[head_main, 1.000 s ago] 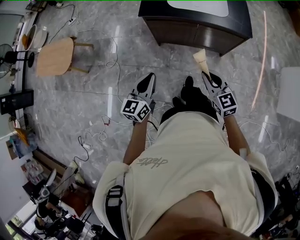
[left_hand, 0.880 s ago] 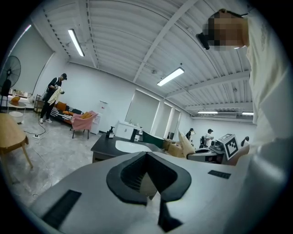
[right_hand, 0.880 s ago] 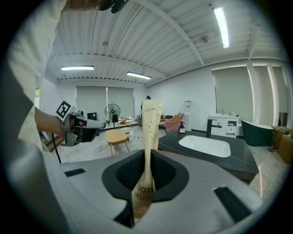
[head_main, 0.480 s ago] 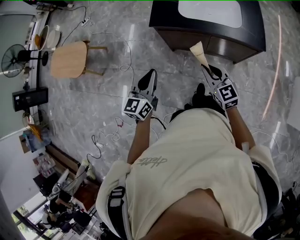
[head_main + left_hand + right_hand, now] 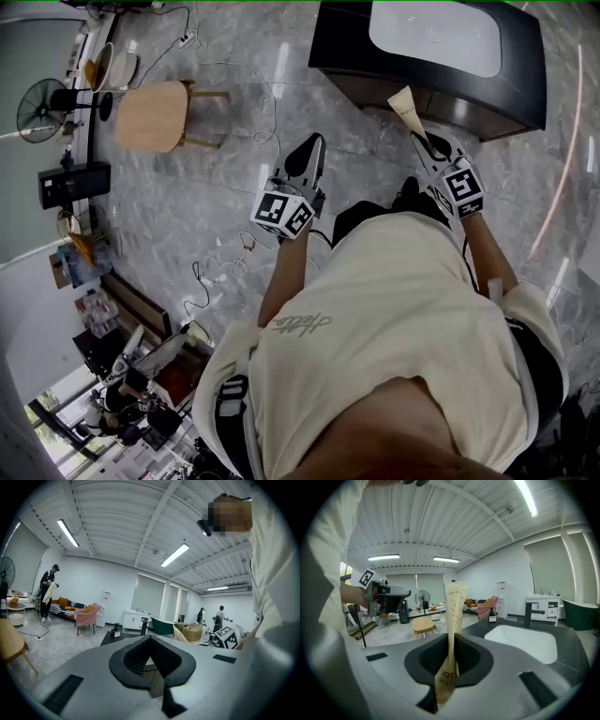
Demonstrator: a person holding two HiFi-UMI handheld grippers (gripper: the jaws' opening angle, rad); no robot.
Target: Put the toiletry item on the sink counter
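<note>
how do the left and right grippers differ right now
The left gripper has its jaws closed on nothing, while the right gripper is clamped on a cream tube that sticks out ahead of it. The right gripper sits close to the dark sink counter; the left gripper is farther from it, over the marble floor. Both point forward.

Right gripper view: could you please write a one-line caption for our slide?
The right gripper clamps a cream tube, its crimped end up, before the dark sink counter and white basin.
</note>
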